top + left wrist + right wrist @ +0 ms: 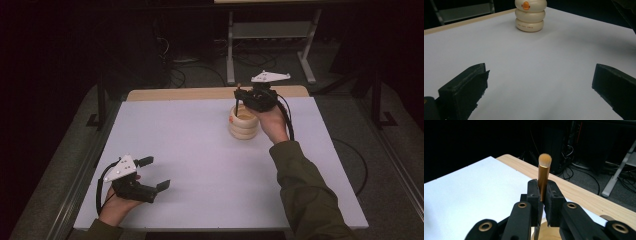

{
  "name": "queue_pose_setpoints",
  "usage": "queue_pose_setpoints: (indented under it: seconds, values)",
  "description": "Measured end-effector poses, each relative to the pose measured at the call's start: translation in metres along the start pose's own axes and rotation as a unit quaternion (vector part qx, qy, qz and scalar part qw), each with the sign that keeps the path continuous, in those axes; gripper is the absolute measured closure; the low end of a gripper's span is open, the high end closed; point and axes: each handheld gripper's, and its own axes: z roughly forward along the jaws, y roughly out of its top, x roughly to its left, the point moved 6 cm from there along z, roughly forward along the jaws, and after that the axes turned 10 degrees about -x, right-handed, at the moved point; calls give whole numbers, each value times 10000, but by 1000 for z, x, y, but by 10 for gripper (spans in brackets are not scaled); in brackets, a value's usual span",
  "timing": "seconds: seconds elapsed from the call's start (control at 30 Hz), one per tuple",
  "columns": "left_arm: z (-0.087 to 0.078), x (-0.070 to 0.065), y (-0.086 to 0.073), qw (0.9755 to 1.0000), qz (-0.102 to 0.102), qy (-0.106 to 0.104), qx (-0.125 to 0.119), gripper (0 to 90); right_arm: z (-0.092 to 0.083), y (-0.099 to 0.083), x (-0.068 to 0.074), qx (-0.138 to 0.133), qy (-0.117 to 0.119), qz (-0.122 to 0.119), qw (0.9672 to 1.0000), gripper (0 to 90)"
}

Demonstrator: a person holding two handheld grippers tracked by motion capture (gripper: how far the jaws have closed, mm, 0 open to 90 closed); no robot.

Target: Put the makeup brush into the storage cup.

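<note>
A cream holder (pixel 243 122) shaped like stacked rings, with an orange mark on its side, stands on the white table (pixel 200 150) toward the far right; it also rises at the top of the left gripper view as the holder (pixel 530 15). My right gripper (pixel 240 96) hovers just above its open mouth, shut on a makeup brush (pixel 543 178) with a gold handle and tan bristle tip pointing up; the brush's lower end hangs over the holder's wooden rim (pixel 549 232). My left gripper (pixel 156 173) rests low at the near left, open and holding nothing.
The table's wooden far edge (pixel 215 93) borders the white surface. Beyond it are a grey desk frame (pixel 270 45) and loose cables on the dark floor. A wide stretch of bare white surface lies between the two grippers.
</note>
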Motion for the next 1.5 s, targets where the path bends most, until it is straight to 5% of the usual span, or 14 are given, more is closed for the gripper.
queue_pose_setpoints:
  seconds: [0.5,0.7,1.1,1.5]
  values:
    - [0,-1,0,10000,-12,-5,18,0,8,-12,-1,198,-27,18,9998,818]
    - [0,0,0,10000,-5,-5,26,0,9,-13,-2,214,-37,16,9998,660]
    - [1,-1,-1,10000,15,-38,47,0,6,-14,-1,241,-48,102,9996,154]
    - [1,-2,1,10000,11,12,42,0,-2,-12,6,213,61,-22,9998,102]
